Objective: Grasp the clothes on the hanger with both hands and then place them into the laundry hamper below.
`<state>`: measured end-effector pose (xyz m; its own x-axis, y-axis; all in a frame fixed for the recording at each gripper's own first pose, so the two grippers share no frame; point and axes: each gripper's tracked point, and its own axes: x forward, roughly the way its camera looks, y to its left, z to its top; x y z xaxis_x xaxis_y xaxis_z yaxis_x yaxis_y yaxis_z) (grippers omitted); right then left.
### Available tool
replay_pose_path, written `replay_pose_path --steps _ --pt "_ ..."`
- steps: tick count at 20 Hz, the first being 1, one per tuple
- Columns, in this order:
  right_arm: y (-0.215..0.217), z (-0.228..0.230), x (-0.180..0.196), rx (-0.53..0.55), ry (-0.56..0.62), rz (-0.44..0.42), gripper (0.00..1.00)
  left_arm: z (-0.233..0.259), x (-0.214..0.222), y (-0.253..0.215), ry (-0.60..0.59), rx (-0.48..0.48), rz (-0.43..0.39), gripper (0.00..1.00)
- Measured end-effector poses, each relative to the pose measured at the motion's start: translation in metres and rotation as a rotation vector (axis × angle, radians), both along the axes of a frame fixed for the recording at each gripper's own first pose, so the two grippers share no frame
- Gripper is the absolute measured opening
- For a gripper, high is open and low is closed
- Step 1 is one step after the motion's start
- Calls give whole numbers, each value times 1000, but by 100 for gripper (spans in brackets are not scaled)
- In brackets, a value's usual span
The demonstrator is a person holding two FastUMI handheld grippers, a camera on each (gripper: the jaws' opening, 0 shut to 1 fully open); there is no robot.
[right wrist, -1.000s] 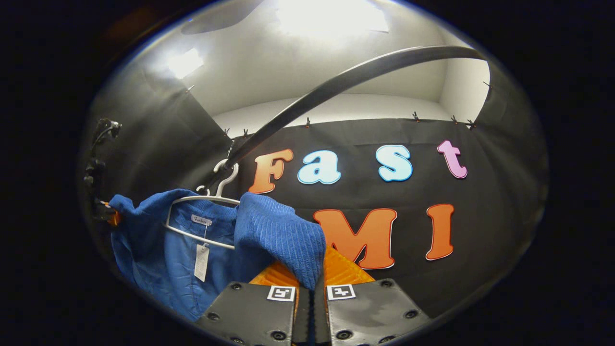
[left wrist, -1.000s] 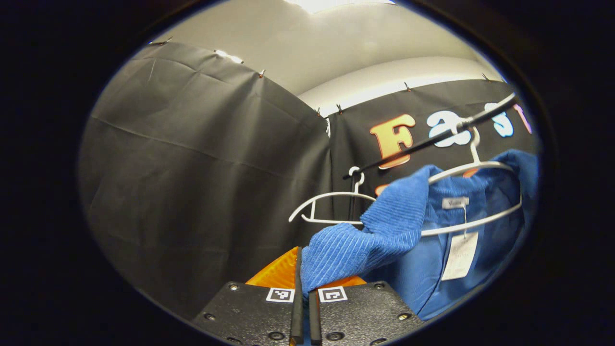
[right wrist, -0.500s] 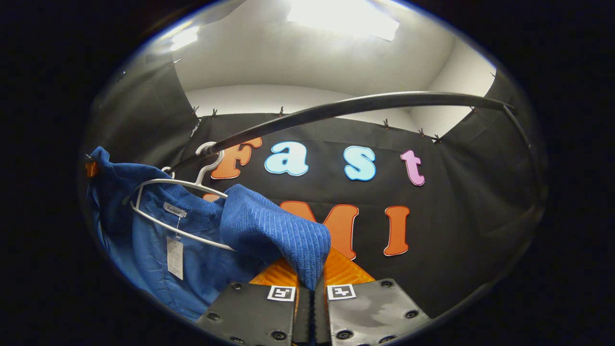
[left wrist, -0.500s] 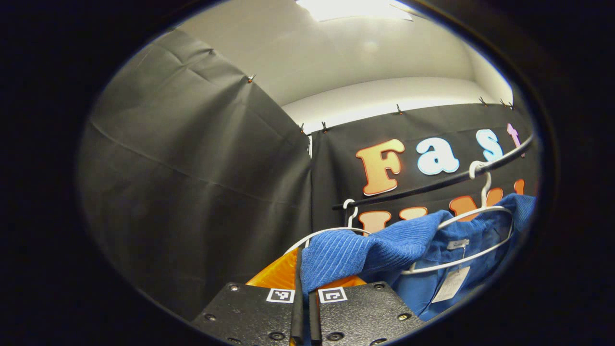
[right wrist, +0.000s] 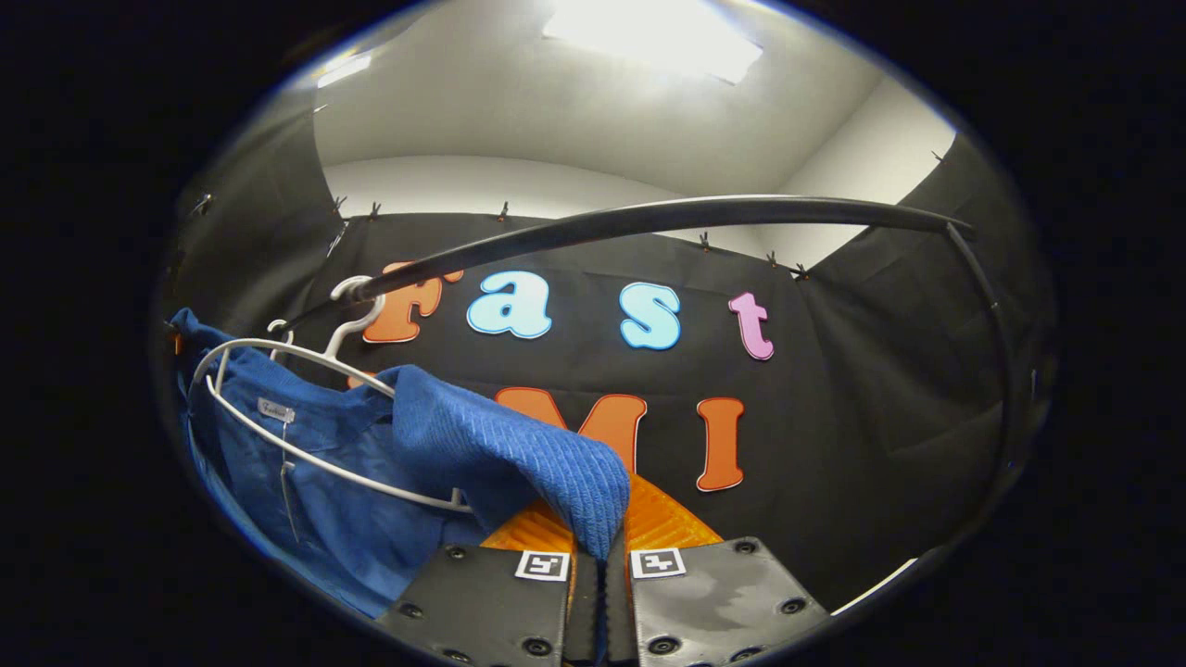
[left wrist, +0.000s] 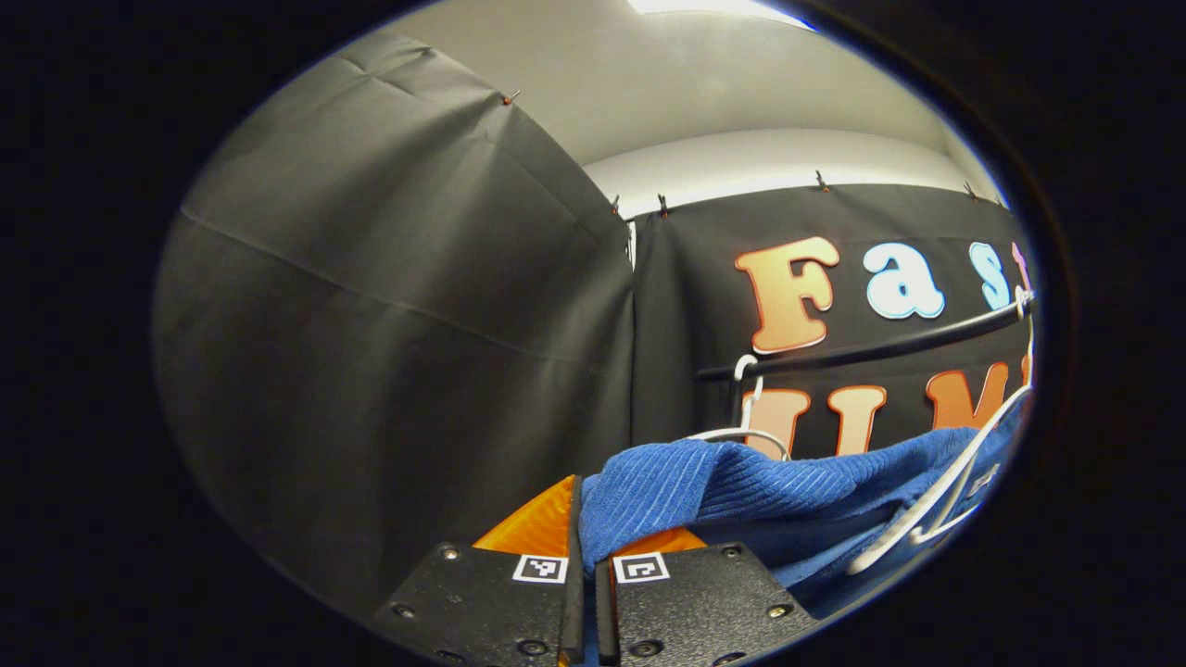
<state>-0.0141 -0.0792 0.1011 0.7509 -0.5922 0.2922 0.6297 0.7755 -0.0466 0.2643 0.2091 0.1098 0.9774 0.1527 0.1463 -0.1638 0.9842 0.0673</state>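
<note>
A blue ribbed garment [left wrist: 741, 486] stretches from my left gripper [left wrist: 586, 565], which is shut on one shoulder, off to the right. Its white hanger [left wrist: 936, 514] shows at the right edge, partly out of the cloth. In the right gripper view the same blue garment [right wrist: 491, 445] drapes leftward from my right gripper [right wrist: 610, 560], shut on the other shoulder. The white hanger [right wrist: 306, 454] still hooks on the black rail [right wrist: 649, 218] and sits inside the collar, where a label and tag hang.
A second, bare white hanger [left wrist: 746, 394] hangs on the black rail [left wrist: 880, 347] in the left gripper view. Black cloth walls close in the back and both sides. The rail bends down at the right [right wrist: 996, 306].
Both grippers have pulled the shoulders outward and lower. The garment is drawn flatter, and the hanger has slid toward the edge of each view and come further out of the cloth.
</note>
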Motion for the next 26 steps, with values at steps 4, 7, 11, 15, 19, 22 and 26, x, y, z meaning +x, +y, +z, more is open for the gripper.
replay_pose_path --steps 4,7,11,15,19,22,26 --pt "-7 3 4 -8 -5 19 11 -41 -11 0 41 46 22 5" --pt "-17 11 8 -46 11 24 11 -54 -33 4 54 48 51 3" --pt "-38 12 13 -43 20 -10 11 -63 -51 3 81 53 60 5" --pt "-55 3 30 -8 37 12 11 -66 -65 -3 85 97 69 7" --pt "-80 -3 47 -53 61 2 11 -91 -89 -12 120 110 69 5" --pt "-101 -16 52 -57 97 -23 11 -115 -97 -21 169 96 68 6" --pt "-124 -40 51 -13 123 -23 11 -133 -106 -36 194 73 54 5"
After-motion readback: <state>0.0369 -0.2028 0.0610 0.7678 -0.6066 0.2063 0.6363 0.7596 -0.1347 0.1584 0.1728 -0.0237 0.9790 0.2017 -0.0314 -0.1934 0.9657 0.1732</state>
